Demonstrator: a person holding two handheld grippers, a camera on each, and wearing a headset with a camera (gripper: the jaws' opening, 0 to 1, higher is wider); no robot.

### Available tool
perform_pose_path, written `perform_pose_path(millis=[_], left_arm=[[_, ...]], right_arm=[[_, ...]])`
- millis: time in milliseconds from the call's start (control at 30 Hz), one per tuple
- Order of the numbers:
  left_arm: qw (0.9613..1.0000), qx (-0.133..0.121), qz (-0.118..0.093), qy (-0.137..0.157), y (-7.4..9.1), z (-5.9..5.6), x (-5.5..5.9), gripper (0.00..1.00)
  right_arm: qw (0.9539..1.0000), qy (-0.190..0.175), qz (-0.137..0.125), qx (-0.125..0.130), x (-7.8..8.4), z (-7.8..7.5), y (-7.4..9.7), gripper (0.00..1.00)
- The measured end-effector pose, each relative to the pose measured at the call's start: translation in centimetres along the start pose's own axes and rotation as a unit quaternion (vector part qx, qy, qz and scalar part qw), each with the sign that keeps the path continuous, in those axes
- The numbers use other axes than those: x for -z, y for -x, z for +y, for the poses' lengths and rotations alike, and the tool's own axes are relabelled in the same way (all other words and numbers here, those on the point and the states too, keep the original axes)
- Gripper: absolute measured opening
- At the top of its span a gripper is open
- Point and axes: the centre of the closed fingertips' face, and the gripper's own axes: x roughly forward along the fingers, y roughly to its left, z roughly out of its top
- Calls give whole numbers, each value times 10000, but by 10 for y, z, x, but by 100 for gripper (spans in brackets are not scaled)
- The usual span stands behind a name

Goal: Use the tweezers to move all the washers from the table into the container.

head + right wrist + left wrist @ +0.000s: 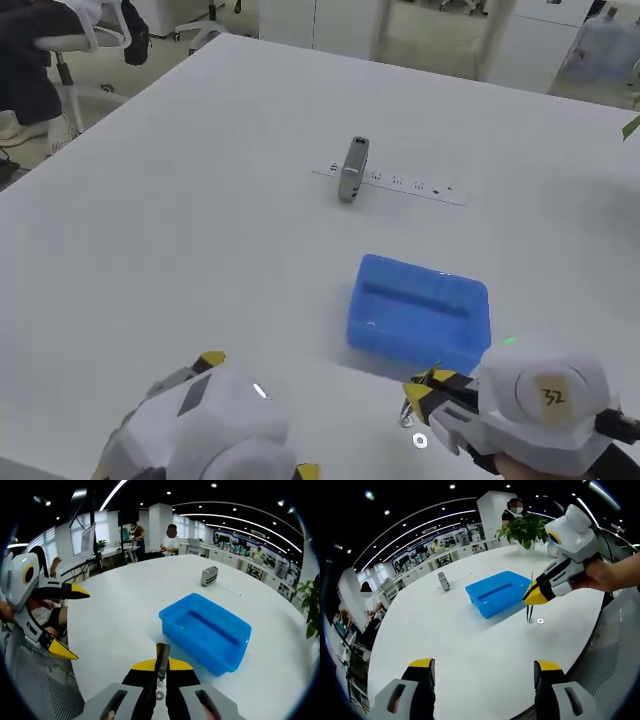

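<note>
The step in hand looks to be the pick. The right gripper (160, 674), pressed together on the tweezers (162, 655), holds them nearly upright with their tips down at the bench (200, 220), at one of two washers (530, 621). To do it well, I would set the tips astride the ring's rim, or put one tip through the hole. Then squeeze gently (too hard a pinch could flick so small a ring away) and lift straight up. Carry it the short way over the near wall of the container (415, 340) and let go low inside. Whether the tips already grip a washer is too small to tell. The left gripper (485, 664) hangs spread and empty, off to one side; it could steady the container should it slide.

The washers are small flat rings of bright metal. They lie close together on the white bench, near the container's near wall and right under the right gripper. The container is a shallow blue tub, open at the top.
</note>
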Motion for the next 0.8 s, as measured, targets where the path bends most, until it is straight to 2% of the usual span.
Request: perform_pose_path(millis=[100,467,800], left_arm=[[9999,-8,-105,39,2,1,-4,82],[9999,-40,-148,-23,2,1,-6,80],[9999,-27,-123,22,2,1,-5,81]], right_arm=[[9999,-107,-22,16,0,-2,0,1],[9993,-318,-191,77,-10,-9,9,1],[9978,-267,-580,163,-48,-21,29,1]])
